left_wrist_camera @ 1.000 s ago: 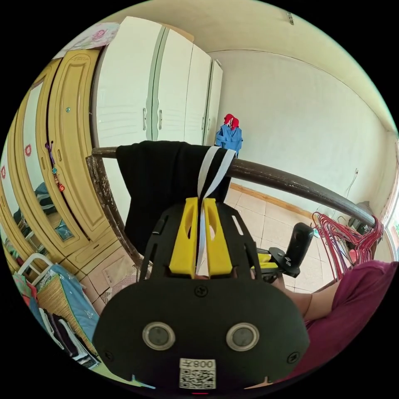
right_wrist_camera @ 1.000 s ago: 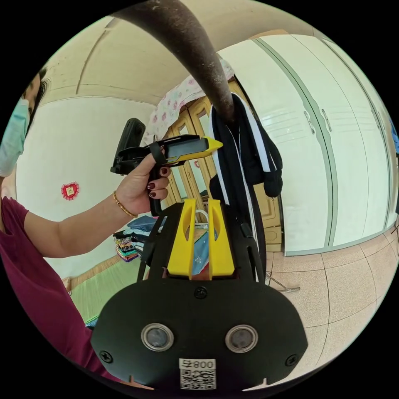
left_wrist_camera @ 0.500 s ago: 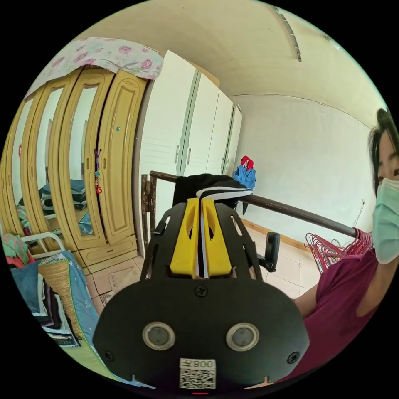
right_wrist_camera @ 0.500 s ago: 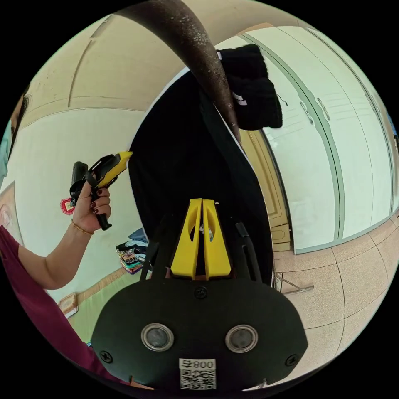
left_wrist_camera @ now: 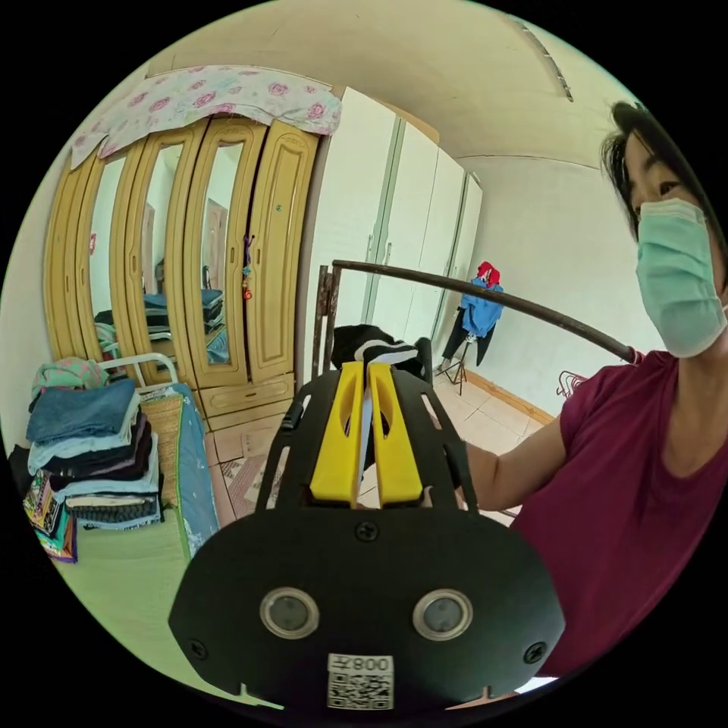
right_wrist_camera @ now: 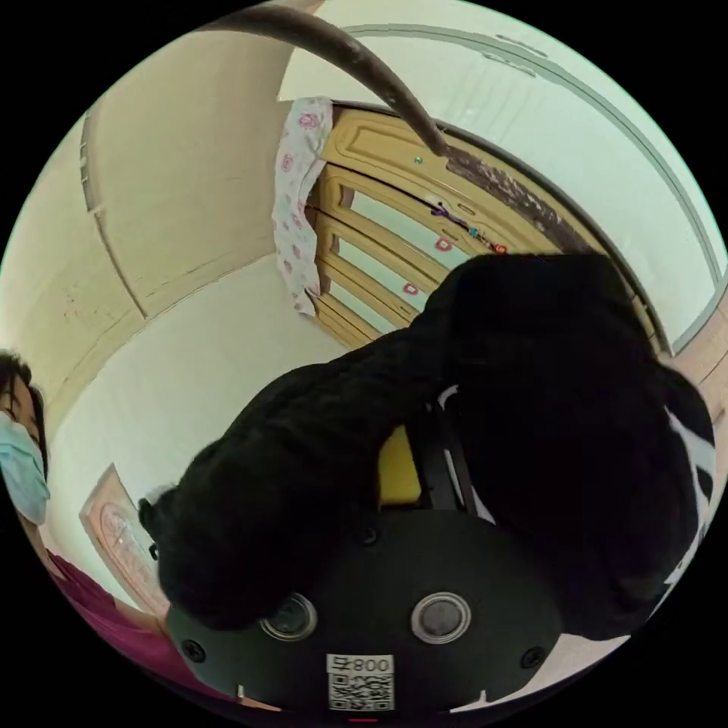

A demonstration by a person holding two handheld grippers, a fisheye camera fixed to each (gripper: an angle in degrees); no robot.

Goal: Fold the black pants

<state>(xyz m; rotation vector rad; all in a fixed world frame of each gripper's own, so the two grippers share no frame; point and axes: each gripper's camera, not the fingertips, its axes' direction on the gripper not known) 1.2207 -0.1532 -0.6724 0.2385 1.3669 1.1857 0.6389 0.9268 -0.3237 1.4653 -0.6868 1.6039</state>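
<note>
Black pants (left_wrist_camera: 377, 350) hang bunched in the air ahead of you, off the rail (left_wrist_camera: 485, 297).
Your left gripper (left_wrist_camera: 367, 371) pinches their white stripe. Soft, floppy cloth smothers your right gripper (right_wrist_camera: 400, 474); jaw state unclear. Grasp the waistband.

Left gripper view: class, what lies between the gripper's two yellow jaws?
The white stripe of the black pants, pinched in the left gripper.

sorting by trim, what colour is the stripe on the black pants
White, on the black pants; clearest in the left gripper view, pinched in the left gripper.
</note>
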